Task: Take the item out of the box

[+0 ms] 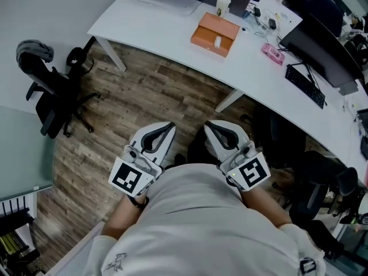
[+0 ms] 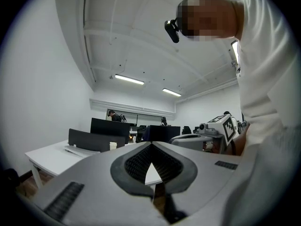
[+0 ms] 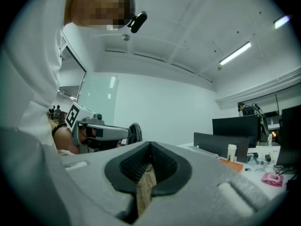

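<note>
While I am standing back from it, the one orange box (image 1: 215, 34) is sitting on the white desk (image 1: 167, 27), well apart from both my tools.

I am holding two grippers low and side by side, tucked against my pale shirt (image 1: 201, 223), with my left forearm (image 1: 123, 214) and right forearm (image 1: 265, 199) drawn in and the tips pointing forward over the wood floor (image 1: 144, 91) toward the desk. My left gripper (image 1: 171, 126) is clenching its jaws together on nothing, and my right gripper (image 1: 210, 125) is doing the same, tips meeting, empty. Just behind the box one paper cup (image 1: 222, 4) is standing; to its right one pink item (image 1: 272, 53) and one black keyboard (image 1: 305, 85) are lying on the desk. One black office chair (image 1: 49, 91) is standing off to my left.
</note>
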Demonstrator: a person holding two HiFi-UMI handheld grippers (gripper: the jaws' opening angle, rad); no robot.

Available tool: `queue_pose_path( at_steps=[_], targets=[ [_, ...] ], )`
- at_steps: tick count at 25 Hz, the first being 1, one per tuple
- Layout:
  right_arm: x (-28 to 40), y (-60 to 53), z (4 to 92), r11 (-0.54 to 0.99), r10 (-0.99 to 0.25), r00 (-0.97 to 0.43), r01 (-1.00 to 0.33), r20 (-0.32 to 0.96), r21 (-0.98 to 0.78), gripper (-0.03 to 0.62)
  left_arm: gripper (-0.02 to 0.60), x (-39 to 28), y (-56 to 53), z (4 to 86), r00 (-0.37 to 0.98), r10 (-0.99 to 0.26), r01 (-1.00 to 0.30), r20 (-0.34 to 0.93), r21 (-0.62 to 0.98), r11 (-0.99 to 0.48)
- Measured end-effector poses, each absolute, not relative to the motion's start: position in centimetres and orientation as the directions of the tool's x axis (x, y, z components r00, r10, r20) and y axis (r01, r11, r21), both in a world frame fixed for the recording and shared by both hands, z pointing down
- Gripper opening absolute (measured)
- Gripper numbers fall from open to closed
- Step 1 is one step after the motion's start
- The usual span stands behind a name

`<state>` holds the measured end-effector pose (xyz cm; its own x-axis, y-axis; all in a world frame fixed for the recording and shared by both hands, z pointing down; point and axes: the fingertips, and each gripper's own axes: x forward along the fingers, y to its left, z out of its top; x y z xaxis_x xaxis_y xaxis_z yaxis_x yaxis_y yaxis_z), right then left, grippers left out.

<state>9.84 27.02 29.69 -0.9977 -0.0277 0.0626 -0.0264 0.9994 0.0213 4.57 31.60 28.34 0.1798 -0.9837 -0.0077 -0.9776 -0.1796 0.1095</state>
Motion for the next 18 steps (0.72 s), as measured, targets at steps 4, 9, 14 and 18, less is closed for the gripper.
queue_pose_path(
  at_steps=[4, 9, 14, 18],
  targets=[
    [8.8, 25.1, 29.9, 0.999, -0.033, -0.997, -0.033, 0.069, 0.007, 0.003, -0.002, 3.6, 29.8, 28.7, 0.179, -0.984, -0.977, -0.002, 0.114, -0.178],
    [7.8, 21.4, 30.3, 0.999, -0.033, -0.996, -0.032, 0.081, 0.010, 0.003, -0.002, 2.3, 26.2, 29.3, 0.178, -0.984, -0.976, 0.004, 0.128, -0.176],
    [6.1, 16.7, 30.9, 0.999, -0.032, -0.993, -0.035, 0.116, -0.018, 0.003, -0.002, 0.6, 21.3, 30.0, 0.178, -0.984, -0.973, 0.003, 0.151, -0.175],
    [5.1, 12.1, 31.4, 0.999, -0.044, -0.990, -0.047, 0.134, -0.021, 0.003, -0.002, -0.6, 16.7, 30.9, 0.189, -0.982, -0.968, 0.012, 0.168, -0.185]
  ],
)
